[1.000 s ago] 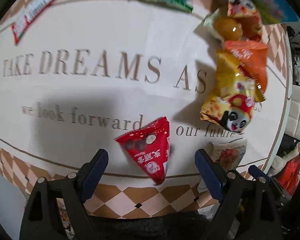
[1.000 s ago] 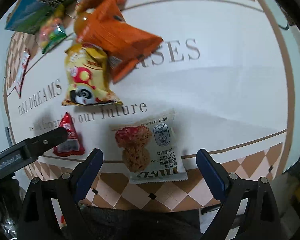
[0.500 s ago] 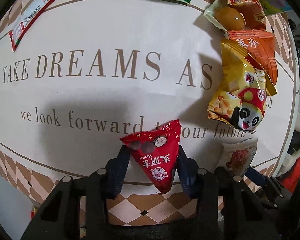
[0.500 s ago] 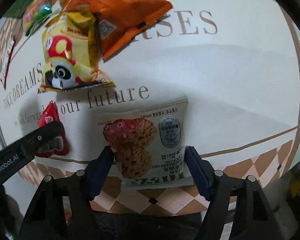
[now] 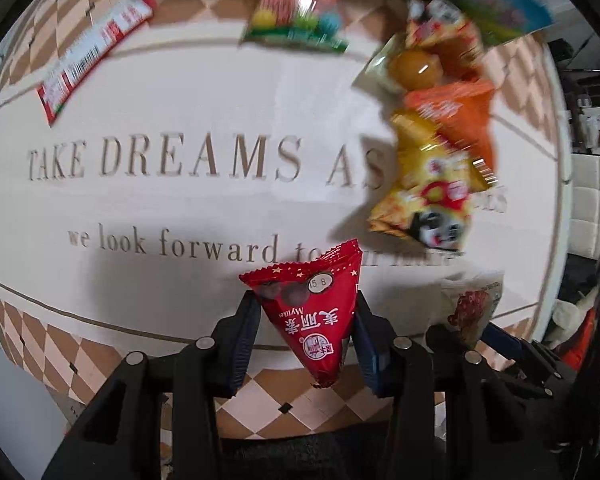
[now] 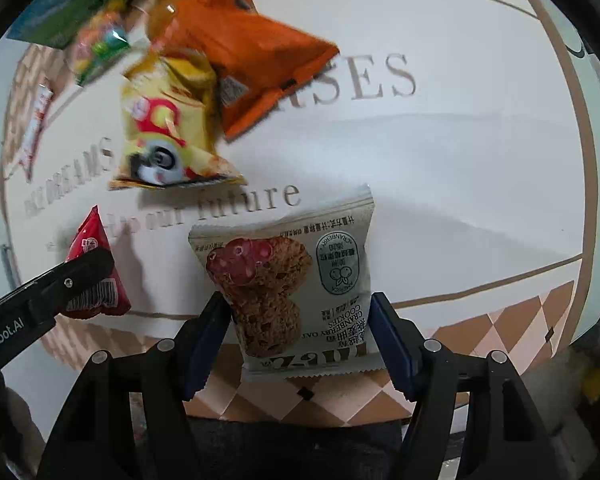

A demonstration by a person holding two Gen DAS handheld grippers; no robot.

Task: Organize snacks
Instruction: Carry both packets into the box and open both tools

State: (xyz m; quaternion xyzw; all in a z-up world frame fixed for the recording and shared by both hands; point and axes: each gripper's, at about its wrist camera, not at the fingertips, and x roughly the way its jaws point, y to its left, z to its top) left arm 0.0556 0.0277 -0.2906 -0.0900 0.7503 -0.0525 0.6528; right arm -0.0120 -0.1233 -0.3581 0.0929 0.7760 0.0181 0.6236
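A red triangular snack packet (image 5: 312,312) hangs between the pads of my left gripper (image 5: 304,300), which is shut on it and holds it just above the tablecloth. In the right wrist view the same red packet (image 6: 90,248) shows at the left behind a black finger (image 6: 68,280) of the left gripper. My right gripper (image 6: 300,302) is closing on a grey cranberry oat cookie packet (image 6: 288,264). Its blue pads press on the packet's two side edges. The cookie packet (image 5: 472,304) also shows at the lower right of the left wrist view.
A round table (image 5: 180,120) has a white lettered cloth with a checkered border. Behind lie a yellow panda bag (image 6: 168,132), an orange bag (image 6: 252,60), a colourful candy bag (image 5: 296,16), a long red-white stick packet (image 5: 88,56) and a blue-green box (image 5: 496,0).
The left jaws came together on the red packet and then rose with it. The right jaws narrowed from wide open onto the cookie packet's sides.
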